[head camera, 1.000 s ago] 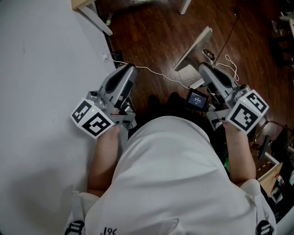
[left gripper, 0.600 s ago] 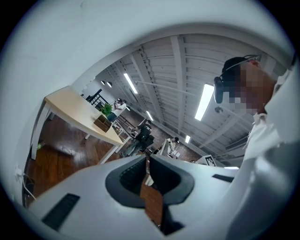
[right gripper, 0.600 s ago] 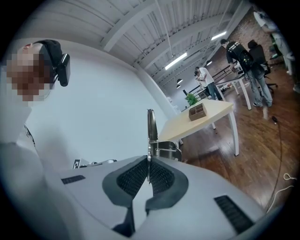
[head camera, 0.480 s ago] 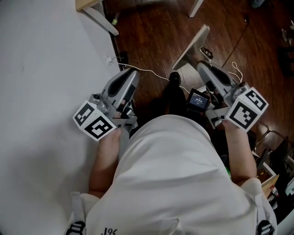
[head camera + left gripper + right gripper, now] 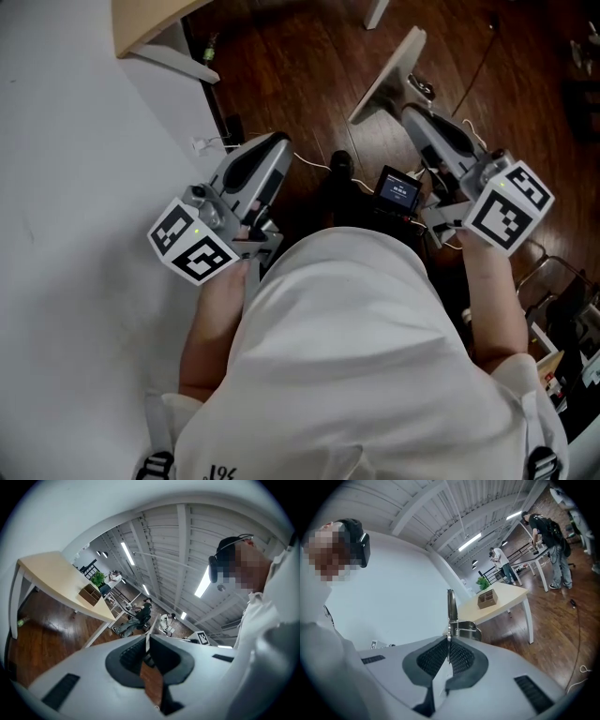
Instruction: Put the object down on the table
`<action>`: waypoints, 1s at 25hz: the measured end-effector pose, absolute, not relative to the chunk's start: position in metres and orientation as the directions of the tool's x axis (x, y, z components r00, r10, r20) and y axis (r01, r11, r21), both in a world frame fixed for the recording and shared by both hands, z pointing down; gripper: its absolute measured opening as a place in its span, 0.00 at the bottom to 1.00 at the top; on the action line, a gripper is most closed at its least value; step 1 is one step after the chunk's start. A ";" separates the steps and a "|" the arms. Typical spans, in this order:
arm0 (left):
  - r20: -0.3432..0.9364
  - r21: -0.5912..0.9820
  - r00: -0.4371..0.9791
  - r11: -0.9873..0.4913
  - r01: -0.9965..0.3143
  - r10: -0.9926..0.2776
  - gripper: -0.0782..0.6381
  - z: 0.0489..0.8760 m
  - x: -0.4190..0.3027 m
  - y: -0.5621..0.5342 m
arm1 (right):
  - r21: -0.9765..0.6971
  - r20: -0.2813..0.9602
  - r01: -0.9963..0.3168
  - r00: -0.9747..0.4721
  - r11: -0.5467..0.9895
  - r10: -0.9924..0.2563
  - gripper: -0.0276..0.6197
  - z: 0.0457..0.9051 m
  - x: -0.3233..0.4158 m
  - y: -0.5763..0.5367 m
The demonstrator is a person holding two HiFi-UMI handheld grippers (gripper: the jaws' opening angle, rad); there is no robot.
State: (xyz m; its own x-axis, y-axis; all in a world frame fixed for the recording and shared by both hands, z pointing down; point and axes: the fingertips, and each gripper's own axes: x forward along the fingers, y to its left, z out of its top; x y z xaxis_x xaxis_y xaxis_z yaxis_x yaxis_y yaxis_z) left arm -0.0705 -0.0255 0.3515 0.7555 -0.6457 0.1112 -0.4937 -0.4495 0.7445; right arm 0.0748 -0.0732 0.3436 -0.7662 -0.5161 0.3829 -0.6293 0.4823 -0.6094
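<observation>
More of the tan tabletop (image 5: 145, 23) shows at the top left of the head view than half a second ago, and the right gripper (image 5: 412, 117) sits a little higher there.

A white wall (image 5: 75, 187) lies left of the left gripper (image 5: 281, 145). The tabletop stands well ahead of the left jaws and to their left, and it carries a small wooden box (image 5: 90, 594). A white cable (image 5: 211, 142) runs along the wooden floor (image 5: 309, 66) just beside the left jaws. These jaws are pressed together, with nothing that I can make out between them.

Behind both grippers is the person's white shirt (image 5: 347, 356). A small screen (image 5: 398, 190) sits between the two grippers, nearer the right one.

The right jaws pinch a metal utensil (image 5: 450, 609). Its thin strip rises upright straight out of the jaws. A rounded cup with a coil spring sits against the strip's right side, just above the jaw tips. The utensil hangs over the floor, apart from the tabletop, which stands ahead of the right jaws and to their right.
</observation>
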 end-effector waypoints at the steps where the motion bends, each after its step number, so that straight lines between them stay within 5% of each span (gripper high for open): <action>1: 0.102 0.745 0.759 -0.456 -0.487 -0.643 0.12 0.351 -0.070 -0.025 | -0.602 0.385 -0.634 -0.763 0.485 -0.520 0.05 0.343 0.075 -0.073; 25: 0.087 0.720 0.769 -0.494 -0.487 -0.633 0.12 0.337 -0.065 -0.023 | -0.591 0.356 -0.624 -0.770 0.511 -0.530 0.05 0.335 0.074 -0.076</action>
